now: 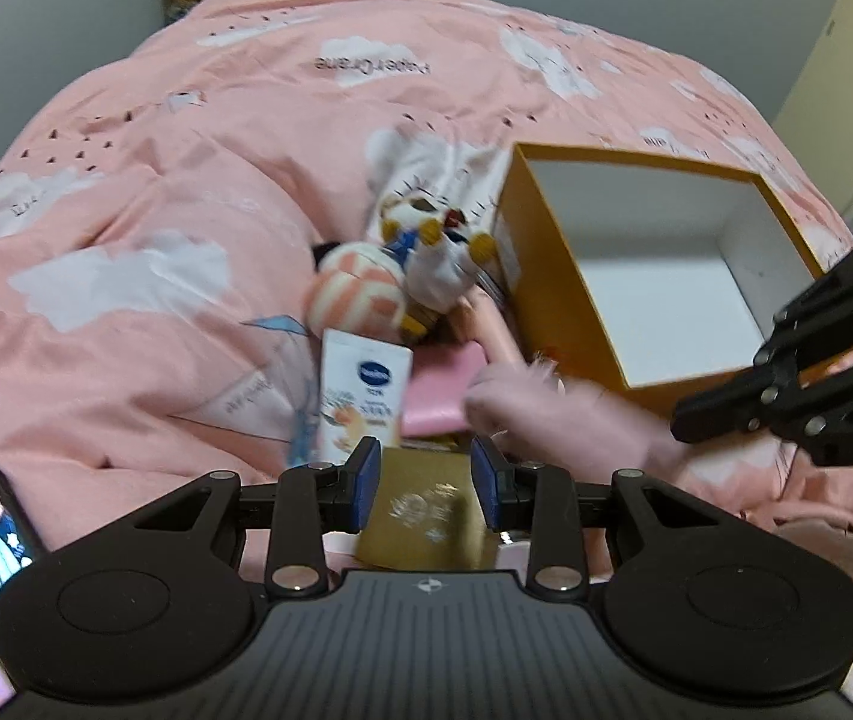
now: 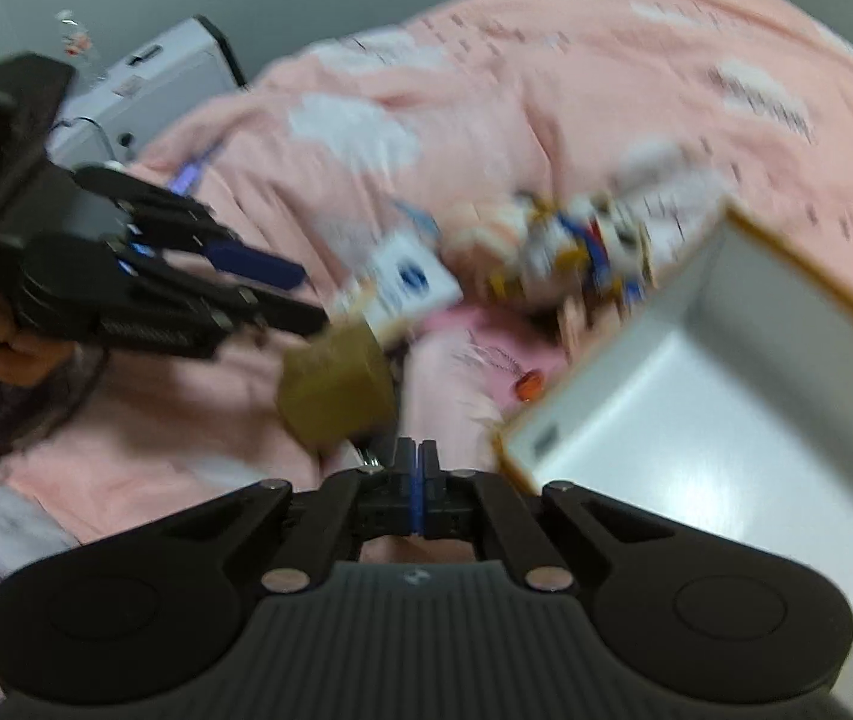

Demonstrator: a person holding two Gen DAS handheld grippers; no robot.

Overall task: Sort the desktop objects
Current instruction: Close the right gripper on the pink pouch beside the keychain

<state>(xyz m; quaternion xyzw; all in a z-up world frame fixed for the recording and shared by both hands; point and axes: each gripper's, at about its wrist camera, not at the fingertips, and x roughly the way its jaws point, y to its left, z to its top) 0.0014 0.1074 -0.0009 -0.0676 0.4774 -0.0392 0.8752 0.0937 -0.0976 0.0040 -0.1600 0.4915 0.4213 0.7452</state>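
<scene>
While a gold box (image 1: 420,510) sits between the blue pads of the left claw (image 1: 424,480), apparently gripped at a partly open width, the right claw (image 2: 418,474) is pressed fully shut on nothing. Seen from the right wrist, the gold box hangs just above the pink bed (image 1: 126,192), beyond the left claw's tips. An open carton (image 1: 654,276) with orange walls and a white, bare inside lies toward the bed's right side, ahead and to the right of the left claw. Getting the gold box into it likely means a carry rightward over the near wall. Both claws tilt steeply downward; the right one hovers closer to the carton's mouth. A white packet (image 1: 366,396), a striped ball (image 1: 360,294) and a toy figure (image 1: 438,252) lie bunched just left of the carton, awaiting sorting. Motion blur hides finer detail.
</scene>
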